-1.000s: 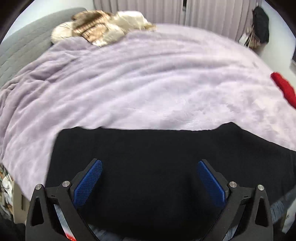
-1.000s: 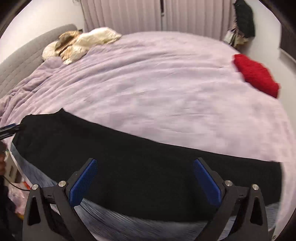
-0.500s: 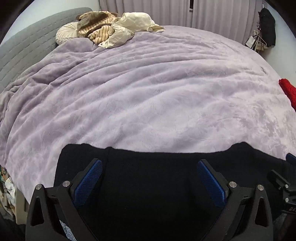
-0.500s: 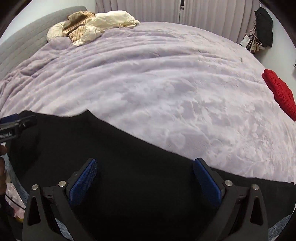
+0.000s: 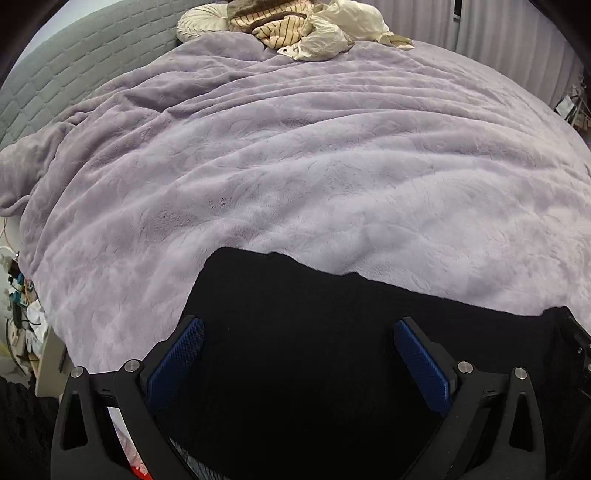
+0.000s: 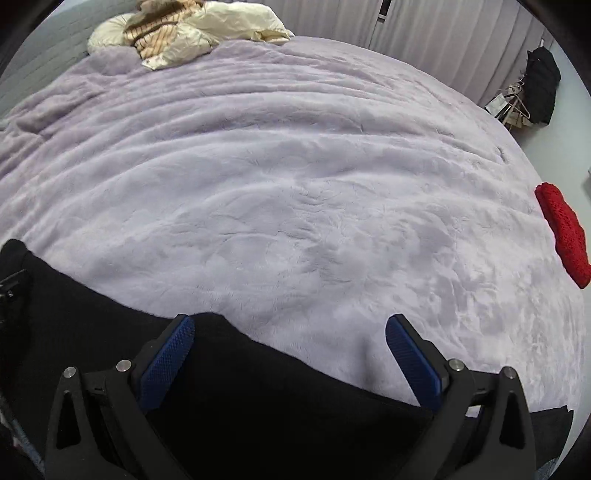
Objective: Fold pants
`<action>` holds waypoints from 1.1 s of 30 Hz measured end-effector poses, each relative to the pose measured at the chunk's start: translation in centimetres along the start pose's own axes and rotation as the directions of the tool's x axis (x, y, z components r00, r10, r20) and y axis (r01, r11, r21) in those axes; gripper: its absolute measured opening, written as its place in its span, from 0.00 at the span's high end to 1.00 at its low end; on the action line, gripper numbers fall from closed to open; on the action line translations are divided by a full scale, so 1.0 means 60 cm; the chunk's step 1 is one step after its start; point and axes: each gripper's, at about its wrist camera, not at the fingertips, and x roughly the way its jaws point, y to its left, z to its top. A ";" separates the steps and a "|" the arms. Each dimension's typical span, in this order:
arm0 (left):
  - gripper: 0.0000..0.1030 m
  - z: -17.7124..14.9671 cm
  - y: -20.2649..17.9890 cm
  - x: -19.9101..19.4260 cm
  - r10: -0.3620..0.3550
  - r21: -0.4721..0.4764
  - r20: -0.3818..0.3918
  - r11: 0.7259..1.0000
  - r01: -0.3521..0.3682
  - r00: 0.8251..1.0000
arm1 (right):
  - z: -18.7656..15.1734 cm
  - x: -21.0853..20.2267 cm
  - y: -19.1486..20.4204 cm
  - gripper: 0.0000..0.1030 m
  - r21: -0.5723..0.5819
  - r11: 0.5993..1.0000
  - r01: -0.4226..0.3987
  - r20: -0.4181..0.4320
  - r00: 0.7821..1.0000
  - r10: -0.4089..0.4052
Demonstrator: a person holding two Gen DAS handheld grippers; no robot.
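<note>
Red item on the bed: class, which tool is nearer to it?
Right. The right tool has the red item ahead to its right; from the left tool it is out of view.

A lilac plush blanket [image 6: 295, 166] covered the bed; beyond it stood a grey quilted headboard [image 5: 74, 74] and pale curtains [image 6: 424, 33].

We see matt black cloth pants [image 5: 314, 362] on a plush, furry lilac blanket [image 5: 295, 166]. Our matt black plastic fingers [image 6: 170, 354] carry knurled blue pads and shiny metal screws; the red knit cloth [image 6: 563, 234] looks coarse.
</note>
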 end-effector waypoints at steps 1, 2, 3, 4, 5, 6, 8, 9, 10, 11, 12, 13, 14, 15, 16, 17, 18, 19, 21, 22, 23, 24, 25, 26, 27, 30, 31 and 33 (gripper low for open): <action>0.00 -0.016 -0.009 -0.013 -0.024 0.015 0.004 1.000 0.024 1.000 | -0.009 -0.020 -0.001 0.00 -0.012 0.999 -0.029 0.019 0.999 0.030; 0.00 -0.034 -0.021 -0.022 -0.054 0.044 0.004 0.998 0.054 0.999 | -0.022 -0.041 0.006 0.00 -0.038 0.997 -0.065 0.036 0.997 0.067; 0.00 -0.055 -0.035 -0.029 -0.083 0.079 0.002 0.994 0.082 0.997 | -0.036 -0.054 0.018 0.00 -0.071 0.992 -0.102 0.040 0.994 0.105; 0.00 -0.075 -0.050 -0.033 -0.096 0.115 -0.007 0.989 0.096 0.995 | -0.050 -0.061 0.032 0.00 -0.111 0.985 -0.135 0.027 0.990 0.139; 0.00 -0.091 -0.062 -0.033 -0.071 0.147 -0.005 0.987 0.071 0.997 | -0.065 -0.061 0.048 0.00 -0.152 0.973 -0.173 -0.005 0.985 0.174; 0.00 -0.103 -0.068 -0.035 -0.039 0.172 0.019 0.985 0.035 0.999 | -0.079 -0.055 0.062 0.00 -0.189 0.959 -0.210 -0.042 0.978 0.206; 0.00 -0.116 -0.061 -0.041 -0.022 0.181 0.034 0.983 0.016 0.999 | -0.110 -0.045 0.071 0.00 -0.241 0.950 -0.201 -0.067 0.979 0.190; 0.00 -0.120 -0.050 -0.041 -0.023 0.166 0.029 0.986 0.018 0.999 | -0.120 -0.044 0.061 0.00 -0.242 0.951 -0.191 -0.058 0.982 0.182; 0.00 -0.123 -0.036 -0.041 -0.024 0.141 0.024 0.990 0.020 0.999 | -0.128 -0.045 0.042 0.00 -0.226 0.956 -0.188 -0.054 0.982 0.181; 0.00 -0.125 -0.024 -0.039 -0.023 0.124 0.015 0.992 0.021 1.000 | -0.133 -0.045 0.013 0.00 -0.193 0.964 -0.181 -0.056 0.983 0.174; 0.00 -0.126 -0.014 -0.037 -0.025 0.109 0.006 0.994 0.024 1.000 | -0.141 -0.047 -0.018 0.00 -0.162 0.972 -0.171 -0.057 0.985 0.164; 0.00 -0.129 -0.010 -0.039 -0.027 0.100 0.001 0.995 0.027 1.000 | -0.150 -0.049 -0.053 0.00 -0.131 0.979 -0.157 -0.056 0.987 0.151; 0.00 -0.130 -0.009 -0.041 -0.021 0.096 -0.002 0.995 0.021 1.000 | -0.162 -0.052 -0.092 0.00 -0.107 0.988 -0.111 -0.053 0.993 0.106; 0.00 -0.132 -0.011 -0.043 -0.007 0.097 -0.001 0.995 0.007 1.000 | -0.175 -0.056 -0.128 0.00 -0.091 0.994 -0.061 -0.048 0.997 0.057; 0.00 -0.132 -0.016 -0.047 0.020 0.105 0.007 0.994 -0.020 1.000 | -0.192 -0.060 -0.173 0.00 -0.058 0.998 -0.028 -0.047 0.999 0.025; 0.00 -0.133 -0.024 -0.052 0.049 0.115 0.018 0.992 -0.050 0.999 | -0.209 -0.064 -0.213 0.00 -0.026 1.000 -0.009 -0.056 0.998 0.008; 0.00 -0.134 -0.032 -0.056 0.074 0.124 0.028 0.989 -0.077 0.997 | -0.228 -0.068 -0.253 0.00 0.005 1.000 0.013 -0.064 0.998 -0.012; 0.00 -0.136 -0.044 -0.062 0.089 0.139 0.029 0.986 -0.092 0.996 | -0.249 -0.075 -0.298 0.00 0.041 0.999 0.036 -0.065 0.997 -0.033; 0.00 -0.140 -0.066 -0.078 0.053 0.153 0.024 0.987 -0.056 0.998 | -0.287 -0.086 -0.375 0.00 0.107 0.991 0.085 -0.072 0.994 -0.077; 0.00 -0.143 -0.083 -0.092 0.018 0.160 0.029 0.987 -0.023 0.999 | -0.304 -0.090 -0.412 0.00 0.150 0.983 0.109 -0.080 0.992 -0.098; 0.00 -0.147 -0.100 -0.106 -0.015 0.168 0.035 0.986 0.009 0.999 | -0.320 -0.097 -0.450 0.00 0.211 0.968 0.138 -0.087 0.989 -0.122; 0.00 -0.153 -0.123 -0.122 -0.053 0.182 0.038 0.982 0.046 0.998 | -0.333 -0.105 -0.477 0.00 0.262 0.951 0.165 -0.093 0.985 -0.145; 0.00 -0.160 -0.148 -0.133 -0.096 0.200 0.030 0.976 0.088 0.995 | -0.343 -0.116 -0.495 0.00 0.301 0.928 0.220 -0.105 0.975 -0.197; 0.00 -0.169 -0.178 -0.144 -0.151 0.233 0.011 0.962 0.144 0.988 | -0.350 -0.131 -0.500 0.00 0.322 0.912 0.253 -0.097 0.967 -0.234; 0.00 -0.182 -0.216 -0.156 -0.221 0.281 -0.017 0.935 0.217 0.975 | -0.355 -0.147 -0.490 0.00 0.330 0.919 0.215 -0.056 0.976 -0.209; 0.00 -0.221 -0.310 -0.175 -0.367 0.400 -0.105 0.835 0.377 0.924 | -0.360 -0.165 -0.408 0.00 0.243 0.969 -0.041 0.037 0.999 0.033; 0.00 -0.234 -0.338 -0.174 -0.382 0.437 -0.131 0.806 0.399 0.915 | -0.362 -0.161 -0.373 0.00 0.178 0.979 -0.098 0.036 0.995 0.093; 0.00 -0.250 -0.376 -0.151 -0.335 0.486 -0.162 0.791 0.370 0.928 | -0.374 -0.148 -0.334 0.00 0.079 0.994 -0.077 0.027 0.997 0.075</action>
